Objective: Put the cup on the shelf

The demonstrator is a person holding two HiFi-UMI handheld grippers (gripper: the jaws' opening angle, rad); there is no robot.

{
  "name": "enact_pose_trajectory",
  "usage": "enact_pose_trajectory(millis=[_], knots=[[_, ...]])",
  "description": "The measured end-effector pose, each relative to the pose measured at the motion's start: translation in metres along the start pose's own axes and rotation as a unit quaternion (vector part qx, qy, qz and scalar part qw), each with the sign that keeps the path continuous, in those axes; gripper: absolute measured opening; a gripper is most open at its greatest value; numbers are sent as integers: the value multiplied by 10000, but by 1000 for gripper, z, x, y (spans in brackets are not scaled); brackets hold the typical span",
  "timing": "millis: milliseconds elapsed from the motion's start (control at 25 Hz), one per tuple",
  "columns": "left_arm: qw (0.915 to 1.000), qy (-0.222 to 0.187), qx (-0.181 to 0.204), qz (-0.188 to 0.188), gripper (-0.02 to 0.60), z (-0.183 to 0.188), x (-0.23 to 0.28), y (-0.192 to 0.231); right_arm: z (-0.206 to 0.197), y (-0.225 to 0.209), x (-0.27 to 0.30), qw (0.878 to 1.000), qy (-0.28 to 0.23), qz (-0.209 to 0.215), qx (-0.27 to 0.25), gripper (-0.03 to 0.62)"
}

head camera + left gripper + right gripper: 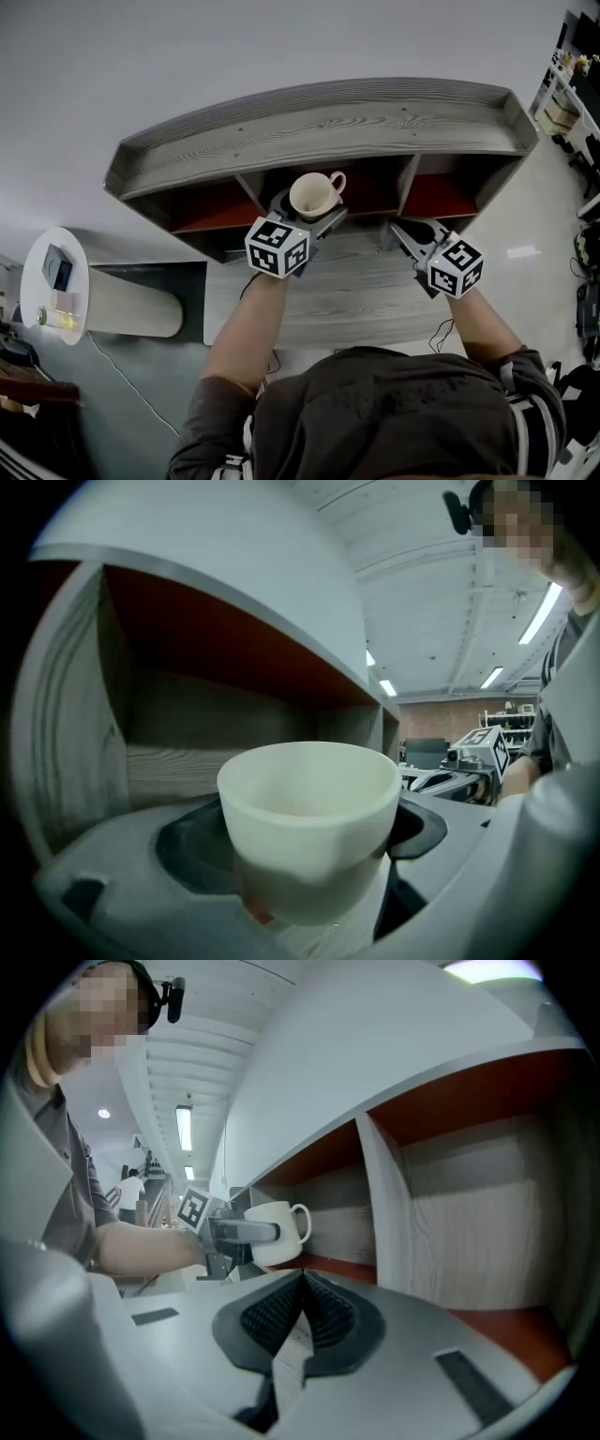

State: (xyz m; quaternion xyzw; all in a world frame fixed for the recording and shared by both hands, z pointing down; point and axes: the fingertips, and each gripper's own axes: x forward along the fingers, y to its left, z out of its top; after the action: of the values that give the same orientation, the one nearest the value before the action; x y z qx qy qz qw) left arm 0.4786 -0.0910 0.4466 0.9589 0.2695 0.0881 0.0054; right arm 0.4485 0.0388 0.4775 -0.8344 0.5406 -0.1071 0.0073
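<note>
A cream cup (315, 195) with a handle on its right is held upright by my left gripper (302, 212), which is shut on it at the mouth of the shelf's middle compartment. In the left gripper view the cup (309, 829) fills the space between the jaws. The right gripper view shows the cup (275, 1232) from the side, handle pointing into the shelf. My right gripper (408, 232) is shut with nothing in it, in front of the right compartment. The grey wooden shelf (319, 122) has red-backed compartments.
A grey wooden table top (356, 291) lies under both grippers. A round white side table (56, 281) with a small device and a yellow thing stands at the left. Vertical dividers (384, 1204) separate the compartments. Shelving with clutter stands far right (567, 89).
</note>
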Motion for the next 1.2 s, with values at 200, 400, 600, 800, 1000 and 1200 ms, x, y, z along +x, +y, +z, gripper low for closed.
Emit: enact_pose_trajectory(millis=[200, 400, 600, 800, 1000, 1200], knots=[[9997, 211, 80, 81, 428, -10, 37, 10, -3, -19, -9, 9999, -3, -169, 34, -9], [9989, 401, 131, 182, 428, -16, 56, 22, -7, -24, -9, 9998, 45, -193, 60, -9], [9973, 632, 271, 238, 428, -27, 65, 28, -9, -24, -3, 9998, 87, -140, 82, -9], [9958, 788, 353, 306, 428, -33, 70, 32, -13, -18, 4, 9998, 142, -25, 108, -9], [9957, 789, 360, 319, 428, -33, 70, 32, -13, -12, 8, 9998, 161, 68, 127, -9], [9960, 739, 361, 356, 428, -33, 68, 31, -8, -8, 9, 9998, 114, 148, 113, -9]])
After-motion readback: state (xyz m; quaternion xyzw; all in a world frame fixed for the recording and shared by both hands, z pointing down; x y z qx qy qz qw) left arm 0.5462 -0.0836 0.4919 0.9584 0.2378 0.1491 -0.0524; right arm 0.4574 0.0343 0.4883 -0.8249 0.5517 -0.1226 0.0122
